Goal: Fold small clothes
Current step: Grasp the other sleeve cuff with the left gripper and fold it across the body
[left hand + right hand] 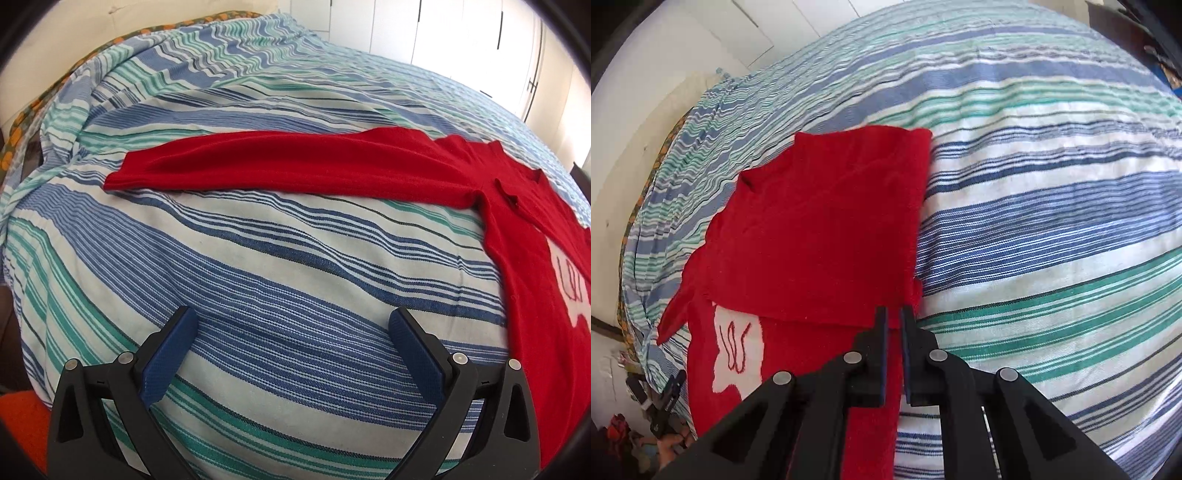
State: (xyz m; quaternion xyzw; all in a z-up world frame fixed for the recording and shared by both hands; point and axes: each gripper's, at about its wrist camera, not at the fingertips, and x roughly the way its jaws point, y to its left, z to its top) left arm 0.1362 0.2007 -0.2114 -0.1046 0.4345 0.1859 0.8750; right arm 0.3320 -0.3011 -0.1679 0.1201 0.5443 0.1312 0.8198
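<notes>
in your left wrist view, the red knitted sweater with a white motif (524, 206) lies flat on the bed with the blue, green and white striped cover (258, 258), toward the bed's right side. one long sleeve runs out leftward across the cover, its long axis crossing in front of you. your left gripper (293, 325) hovers over bare stripes with its fingers (173, 350) spread wide and nothing between them; the sleeve lies beyond the tips and the body off to their right.

in your right wrist view, the other side of the sweater is already folded over the body, partly covering the white motif. your right gripper (894, 325) sits at the garment's right edge, fingers (881, 354) closed nearly together over red cloth; whether they pinch that edge i cannot tell. the outstretched sleeve is the left hand's to fetch, i'd judge, being the nearer.
</notes>
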